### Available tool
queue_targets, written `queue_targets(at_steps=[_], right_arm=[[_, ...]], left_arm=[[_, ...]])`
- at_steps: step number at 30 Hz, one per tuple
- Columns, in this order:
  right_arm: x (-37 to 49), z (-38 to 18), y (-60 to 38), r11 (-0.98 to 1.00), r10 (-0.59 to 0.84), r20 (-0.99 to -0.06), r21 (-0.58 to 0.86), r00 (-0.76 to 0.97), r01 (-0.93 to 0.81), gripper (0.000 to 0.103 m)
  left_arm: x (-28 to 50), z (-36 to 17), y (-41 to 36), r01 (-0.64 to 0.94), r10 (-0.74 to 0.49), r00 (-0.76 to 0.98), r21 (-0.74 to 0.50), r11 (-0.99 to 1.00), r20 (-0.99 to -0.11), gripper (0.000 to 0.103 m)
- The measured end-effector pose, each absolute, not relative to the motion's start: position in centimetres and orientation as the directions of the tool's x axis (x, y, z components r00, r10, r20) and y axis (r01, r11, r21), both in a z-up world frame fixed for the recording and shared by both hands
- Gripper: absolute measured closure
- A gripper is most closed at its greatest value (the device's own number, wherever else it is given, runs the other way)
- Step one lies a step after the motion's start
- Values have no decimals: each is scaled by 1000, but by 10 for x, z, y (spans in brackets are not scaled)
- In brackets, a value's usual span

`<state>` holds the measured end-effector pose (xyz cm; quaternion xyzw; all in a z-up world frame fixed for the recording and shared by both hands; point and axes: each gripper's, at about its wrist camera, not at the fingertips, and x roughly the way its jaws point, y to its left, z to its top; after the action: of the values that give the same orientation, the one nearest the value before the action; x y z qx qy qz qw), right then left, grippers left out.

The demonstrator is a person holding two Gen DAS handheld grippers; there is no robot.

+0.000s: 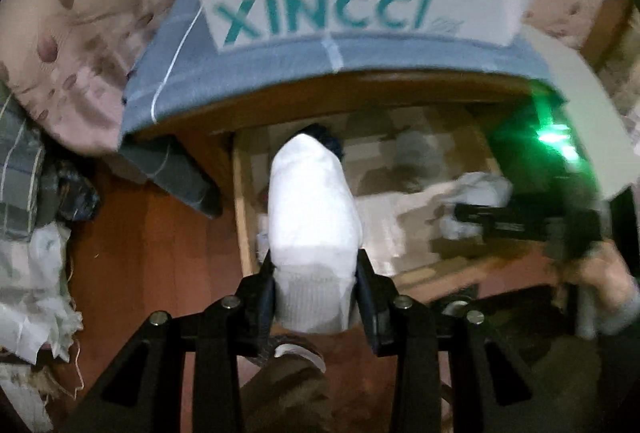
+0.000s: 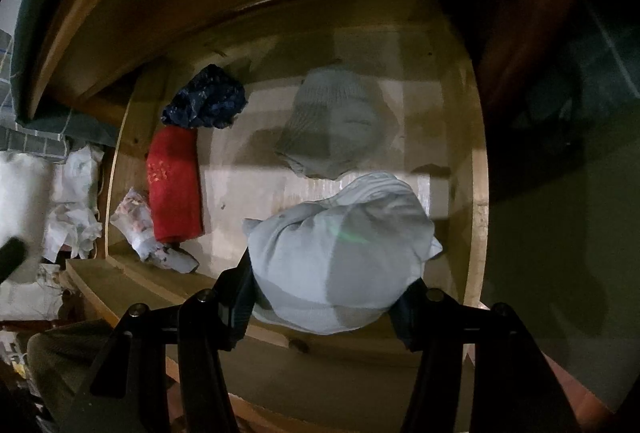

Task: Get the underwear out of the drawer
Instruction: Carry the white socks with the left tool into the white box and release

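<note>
A white rolled garment [image 1: 312, 217] is clamped in the left gripper [image 1: 316, 293], sticking out toward 12 o'clock above the open drawer [image 1: 240, 201]. A pale blue bundle [image 2: 340, 253] is pinched by the right gripper [image 2: 326, 309], inside the drawer, at 6 o'clock.

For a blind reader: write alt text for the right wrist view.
The right gripper clamps a pale bundled garment over an open wooden drawer. Still inside lie a grey garment, a red cloth and a dark blue bundle.
</note>
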<state>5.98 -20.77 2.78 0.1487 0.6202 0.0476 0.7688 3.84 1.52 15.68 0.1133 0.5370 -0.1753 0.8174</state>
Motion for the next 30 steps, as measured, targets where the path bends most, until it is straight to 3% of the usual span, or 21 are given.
queue_targets(at_steps=[11,15,20,30], right_arm=[[59,30,-206,954,244,-940,277,237,116,49],[59,29,-207,954,244,-942,276,230,120,49],[59,28,-208,950,254,-940,287,229,125,49],[59,29,-209,948,264,-936,296,232,118,49]], left_arm=[[54,316,26,430,-300,569,-34,902,-766,67],[87,349,16,421,-305,611,-26,907,-731,67],[126,348,-17,433,-293,596,-8,901,-748,67],[187,295,-71,443,-252,537,15,897,-805,67]])
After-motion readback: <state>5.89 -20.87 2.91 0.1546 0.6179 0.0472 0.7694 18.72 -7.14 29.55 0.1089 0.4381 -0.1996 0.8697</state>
